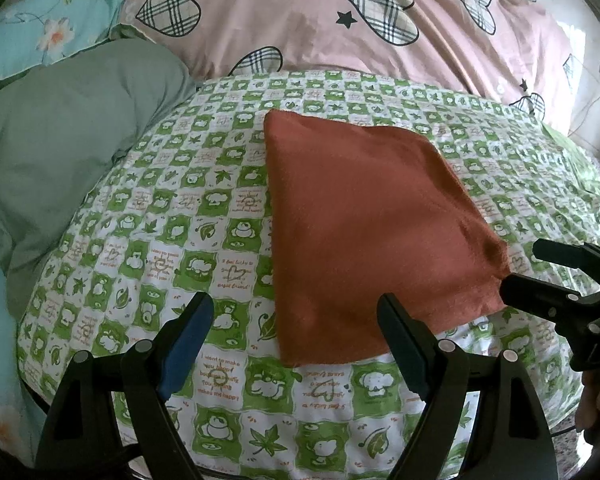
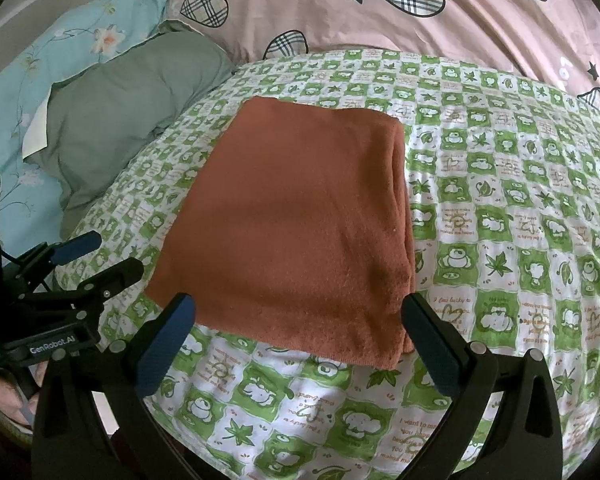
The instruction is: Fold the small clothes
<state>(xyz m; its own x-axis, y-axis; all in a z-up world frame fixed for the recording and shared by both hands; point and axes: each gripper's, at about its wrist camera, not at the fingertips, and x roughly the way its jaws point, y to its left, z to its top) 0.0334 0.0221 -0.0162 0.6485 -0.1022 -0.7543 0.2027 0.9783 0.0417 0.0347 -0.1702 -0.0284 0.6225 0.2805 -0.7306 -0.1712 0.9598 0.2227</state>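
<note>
- Left gripper (image 1: 296, 344): jaws spread wide, nothing between them, hovering at the near edge of the rust-orange cloth (image 1: 364, 232).
- Right gripper (image 2: 300, 344): likewise agape and empty, straddling the cloth's near edge; in the left wrist view, tips just beside the cloth's near right corner, contact unclear.
- Cloth lying flat on the green-and-white checked sheet (image 2: 500, 216), a tidy rectangle with stacked layers showing along its right edge.
- Judged from that layering: at least one fold done, cloth released; perhaps one more halving left, or simply setting it aside. No further garments in sight.
- Farther out: grey-green pillow (image 2: 132, 108) to the left, pale blue floral bedding (image 2: 60, 64) behind it, pink quilt with plaid hearts (image 2: 380, 12) across the back.
- Count: two grippers, one cloth, one checked sheet, one grey-green pillow, one floral bedding piece, one pink quilt.
</note>
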